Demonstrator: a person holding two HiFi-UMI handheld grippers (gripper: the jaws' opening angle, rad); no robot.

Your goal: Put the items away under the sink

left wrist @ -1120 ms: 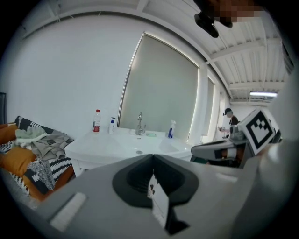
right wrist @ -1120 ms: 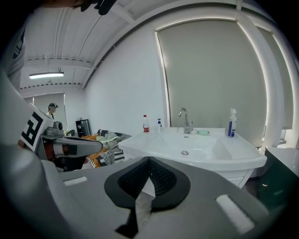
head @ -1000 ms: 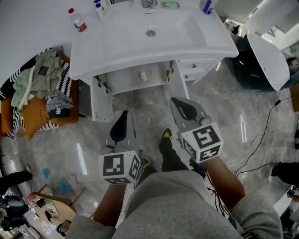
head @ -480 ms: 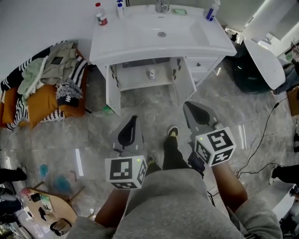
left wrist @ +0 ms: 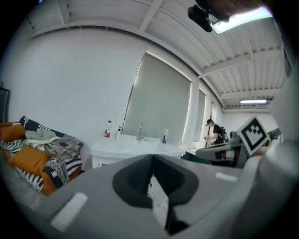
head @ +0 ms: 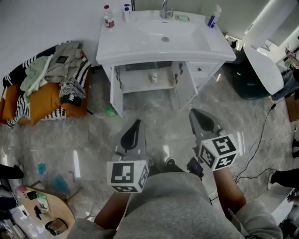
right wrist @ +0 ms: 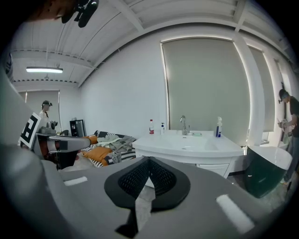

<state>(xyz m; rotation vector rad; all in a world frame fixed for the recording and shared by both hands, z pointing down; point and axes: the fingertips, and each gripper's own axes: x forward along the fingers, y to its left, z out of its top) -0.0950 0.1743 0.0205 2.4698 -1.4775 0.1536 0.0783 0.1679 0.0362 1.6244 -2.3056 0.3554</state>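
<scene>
Grey marble-patterned floor (head: 60,140) covers the room. A white vanity sink (head: 140,42) stands against the far wall, and both doors of the cabinet below it hang open. Left of the vanity, a heap of clothes and orange cushions (head: 46,77) lies on the floor. To the right are a white tub-shaped fixture (head: 262,65) and a dark bin (head: 246,81).

Left gripper (head: 136,125): held low in the foreground over bare floor, pointing toward the cabinet. Its own view shows the jaw tips pressed together with nothing between them. Right gripper (head: 195,114): alongside, slightly nearer the vanity, jaws likewise closed and empty. Both are well apart from the vanity and from every item noted below.

Items on the sink top, along the back edge:
- red-capped bottle (head: 108,16), far left corner
- small pump bottle (head: 126,12), just beside it
- spray bottle (head: 214,16), far right corner
- green soap dish (head: 182,17), right of the tap (head: 164,8)

Inside the open cabinet, a small pale object (head: 153,78) sits on the shelf, roughly in line ahead of the two grippers. A small green object (head: 110,111) lies on the floor by the left door's foot, between the vanity and the left gripper but nearer the vanity. What it is cannot be made out.
</scene>
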